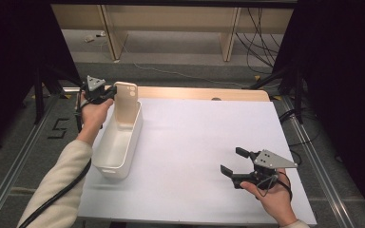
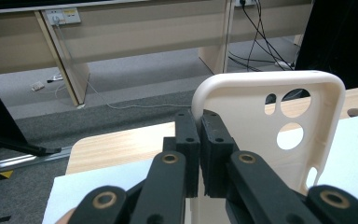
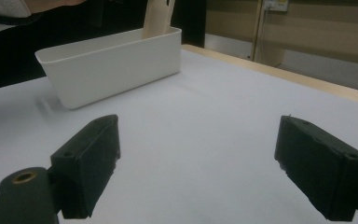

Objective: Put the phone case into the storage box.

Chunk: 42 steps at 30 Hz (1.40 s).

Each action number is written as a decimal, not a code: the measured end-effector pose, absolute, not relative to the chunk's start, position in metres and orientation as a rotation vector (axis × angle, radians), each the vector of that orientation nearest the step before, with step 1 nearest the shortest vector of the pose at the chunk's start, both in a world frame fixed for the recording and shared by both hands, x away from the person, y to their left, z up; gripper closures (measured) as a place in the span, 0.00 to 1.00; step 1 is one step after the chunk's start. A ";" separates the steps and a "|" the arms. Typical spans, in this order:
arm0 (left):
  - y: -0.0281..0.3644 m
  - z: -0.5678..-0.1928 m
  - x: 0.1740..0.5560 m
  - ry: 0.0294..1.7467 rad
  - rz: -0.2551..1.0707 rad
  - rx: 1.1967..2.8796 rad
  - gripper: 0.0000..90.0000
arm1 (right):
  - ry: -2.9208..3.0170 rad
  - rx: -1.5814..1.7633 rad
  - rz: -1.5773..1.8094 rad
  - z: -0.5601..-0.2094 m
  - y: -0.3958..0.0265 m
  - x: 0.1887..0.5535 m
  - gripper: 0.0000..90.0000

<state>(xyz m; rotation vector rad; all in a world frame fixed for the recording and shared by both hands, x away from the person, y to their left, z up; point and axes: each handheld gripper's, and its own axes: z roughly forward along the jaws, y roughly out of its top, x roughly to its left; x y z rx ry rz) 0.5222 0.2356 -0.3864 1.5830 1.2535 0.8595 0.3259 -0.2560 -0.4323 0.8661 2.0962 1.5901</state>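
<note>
A cream phone case (image 1: 125,108) stands upright in the far end of a white rectangular bin (image 1: 117,142) at the table's left. My left gripper (image 1: 110,95) is shut on the case's upper edge; in the left gripper view the black pads (image 2: 200,135) pinch the rim of the phone case (image 2: 279,121) beside its camera holes. My right gripper (image 1: 232,161) hovers low over the white table at the front right, open with nothing between its pads (image 3: 93,163). From there the bin (image 3: 116,65) and the case (image 3: 157,18) show far off.
The white sheet (image 1: 204,142) covers most of the wooden table (image 1: 204,93). Beyond the table's far edge lie grey floor, wooden furniture legs (image 1: 229,40) and loose cables (image 1: 261,42). Metal rails (image 1: 313,152) run along both sides.
</note>
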 end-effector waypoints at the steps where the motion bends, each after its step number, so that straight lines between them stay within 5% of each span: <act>1: 0.236 -0.387 0.522 1.253 0.859 1.583 0.96 | 2.098 0.864 1.583 -0.432 -0.256 0.326 0.17; 42: 0.233 -0.395 0.528 1.273 0.836 1.626 0.96 | 2.102 0.856 1.596 -0.433 -0.255 0.326 0.17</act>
